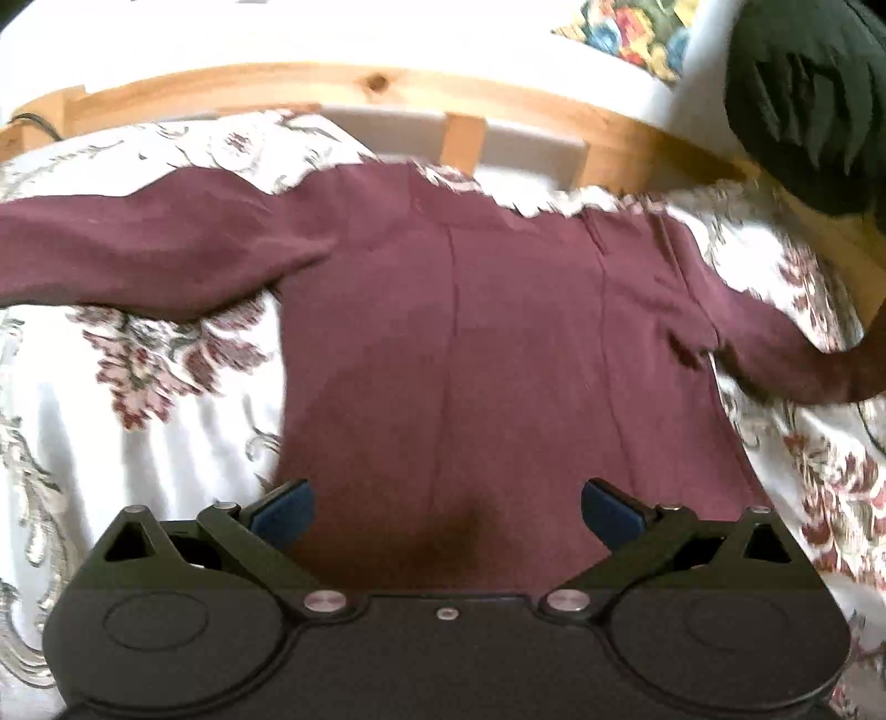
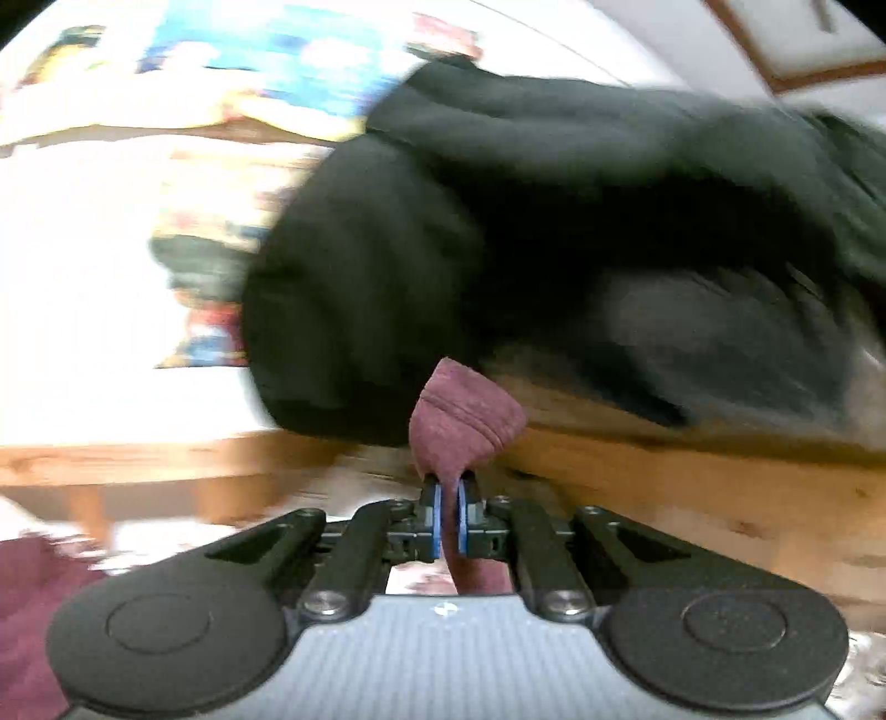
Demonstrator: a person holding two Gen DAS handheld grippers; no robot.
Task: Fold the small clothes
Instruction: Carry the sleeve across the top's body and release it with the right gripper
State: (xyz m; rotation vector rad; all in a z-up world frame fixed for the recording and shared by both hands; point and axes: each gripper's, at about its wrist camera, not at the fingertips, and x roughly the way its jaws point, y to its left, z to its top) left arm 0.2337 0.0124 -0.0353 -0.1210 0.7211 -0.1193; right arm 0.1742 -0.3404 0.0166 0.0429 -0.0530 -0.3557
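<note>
Floral bedspread (image 1: 138, 399) on a wooden bed frame (image 1: 266, 88) forms your work surface, with one maroon long-sleeved top (image 1: 470, 343) laid flat across it. Item one, your left gripper (image 1: 447, 512): jaws spread wide, blue pads (image 1: 285, 515) hovering over the lower body of the top, nothing between them. Item two, your right gripper (image 2: 449, 518): jaws pinched tight on one maroon sleeve cuff (image 2: 465, 421), the cloth passing between the two blue pads (image 2: 437, 518) and bunching above them. Garment count: one maroon top with two sleeves, the one on the left of the left wrist view stretched flat out to the picture edge, the other angled down and away at the right edge, where its end turns dark and blurred. One dark green garment (image 2: 498, 232), heaped in folds, sits just beyond the held cuff and against the wooden rail (image 2: 692, 498) in the right wrist view; the same dark mass (image 1: 803, 105) shows at the upper right of the left wrist view. One brightly patterned cloth (image 1: 631, 30) lies beyond the frame. Containers: I cannot make out any. Edges: the frame rail runs along the far side of the top, close to its collar; bare bedspread lies open to the left of the body and at lower right. The right wrist view is heavily blurred.
</note>
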